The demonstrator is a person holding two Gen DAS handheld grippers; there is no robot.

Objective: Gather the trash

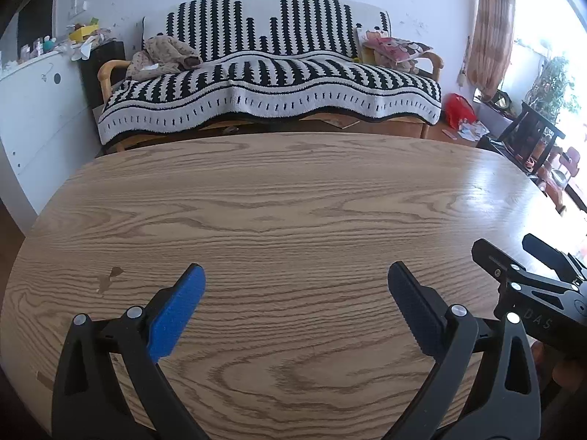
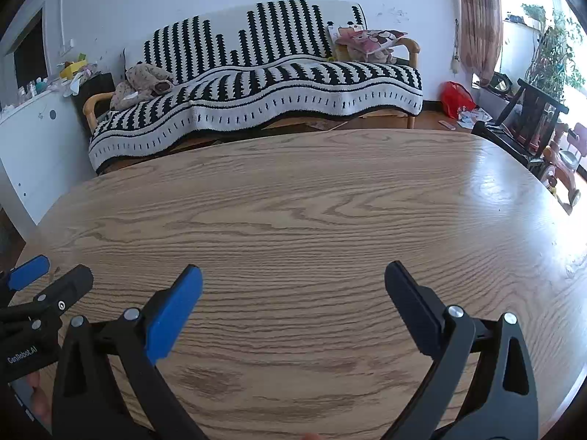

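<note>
Left gripper (image 1: 296, 278): jaws spread wide over the wooden table, nothing between them; one pad blue, the other black.
Right gripper (image 2: 293, 278): also spread wide and holding nothing, over the same table, just beside the left gripper; each tool shows at the edge of the other's view.
Hand (image 2: 40, 403): part of a hand shows under the left tool's body at the near edge of the table.
Table (image 1: 293, 190): oval top with light wood grain, glare on its right end; a small chipped mark (image 1: 108, 279) on the surface just left of the left gripper's blue pad. No object lies on the part of the top that shows.
Sofa (image 1: 271, 84): beyond the far edge of the table, against the white wall, wooden arms, draped in a black-and-white striped cover.
On the sofa: a beige crumpled garment (image 1: 165, 57) at its left end, a pink patterned cushion (image 1: 394, 47) at its right end.
Trash: crumpled white paper scraps (image 1: 471, 128) lie on the floor beyond the table's far right corner, right of the sofa, beside a red bag (image 1: 458, 108).
Curtain (image 1: 493, 25): hangs right of the sofa, by the bright window.
Dark chair (image 1: 532, 135): off the table's right end, near the paper scraps.
White cabinet (image 1: 33, 110): left of the sofa and the table, small cluttered things on top.
</note>
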